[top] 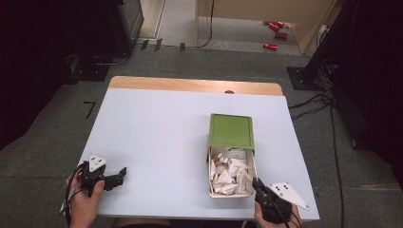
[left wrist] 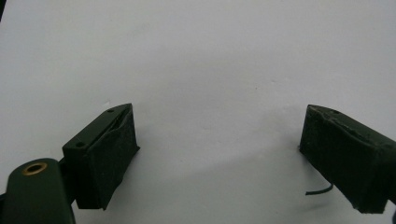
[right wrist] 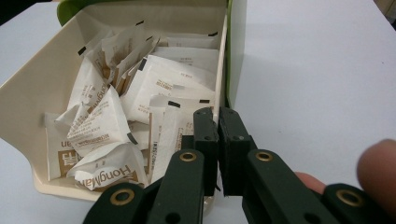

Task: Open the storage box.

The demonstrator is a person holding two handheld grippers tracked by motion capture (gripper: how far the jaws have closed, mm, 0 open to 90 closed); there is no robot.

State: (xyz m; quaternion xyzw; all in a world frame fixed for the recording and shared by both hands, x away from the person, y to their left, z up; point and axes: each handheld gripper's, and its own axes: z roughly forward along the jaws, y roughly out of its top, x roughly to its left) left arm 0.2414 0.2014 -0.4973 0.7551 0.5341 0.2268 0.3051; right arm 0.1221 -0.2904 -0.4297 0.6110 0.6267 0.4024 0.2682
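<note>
on the pale counter stands an open box, its green lid pushed toward the far side so the near half lies uncovered. the uncovered part is heaped with small white paper packets, some lying flat, some puffed up into little pyramids, with brown printing on several. the box sits right of the counter's middle, its near end close to the person's edge.

the right gripper is at the near right corner of the box, held in a hand at the bottom edge of the high view, its grey three-cornered plate pointing off to the right. in the right gripper view its jaws are pressed together with only a thin seam between them. their tips meet just at the box's side wall, at the near end, beside the upright packets. whether a bit of the wall or of a packet is pinched in that seam cannot be told; nothing is seen sticking out of it.

the left gripper rests low over the bare counter near the left front corner, well apart from the box, lying roughly level and pointing to the right. in the left gripper view its jaws stand wide apart with bare white counter between them, holding nothing.
</note>
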